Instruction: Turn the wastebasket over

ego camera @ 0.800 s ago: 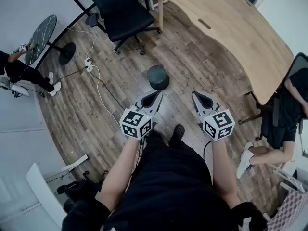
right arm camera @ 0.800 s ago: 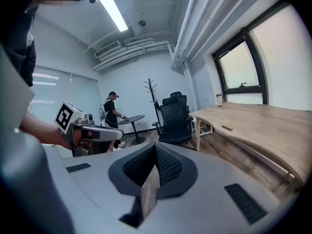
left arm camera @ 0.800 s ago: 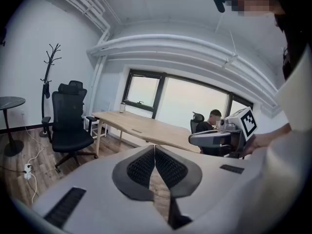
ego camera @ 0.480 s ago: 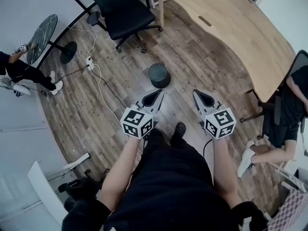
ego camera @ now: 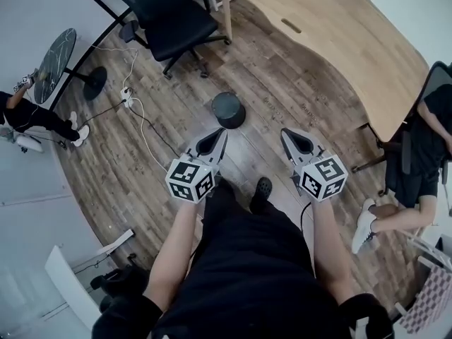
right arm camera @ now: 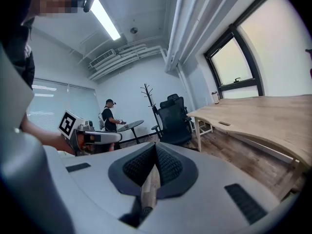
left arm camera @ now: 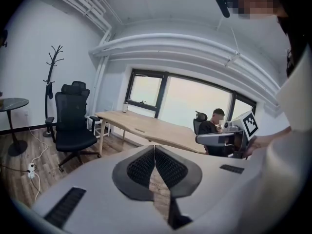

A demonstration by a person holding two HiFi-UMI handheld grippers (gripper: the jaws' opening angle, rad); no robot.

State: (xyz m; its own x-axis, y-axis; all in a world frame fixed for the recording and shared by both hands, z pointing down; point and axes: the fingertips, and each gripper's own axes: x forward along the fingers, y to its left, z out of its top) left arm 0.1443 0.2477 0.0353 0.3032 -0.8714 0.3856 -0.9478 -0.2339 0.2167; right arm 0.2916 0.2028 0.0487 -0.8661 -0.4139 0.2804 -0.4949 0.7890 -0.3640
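Wastebasket [ego camera: 229, 110] sits on wood floor [ego camera: 296, 97] just ahead of left gripper [ego camera: 219, 135], right gripper [ego camera: 288, 137] further off; both w/ jaws pressed together, nothing held. Risk: unless opened, they'd only shove the bin, so it skids or rolls away.

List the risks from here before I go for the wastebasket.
1. The left claw and right claw are both shut and empty, short of the wastebasket. If they stay unopened, they would likely just nudge it across the floor.
2. A white cable trails over the floor left of the wastebasket, and a step that way might snag it.
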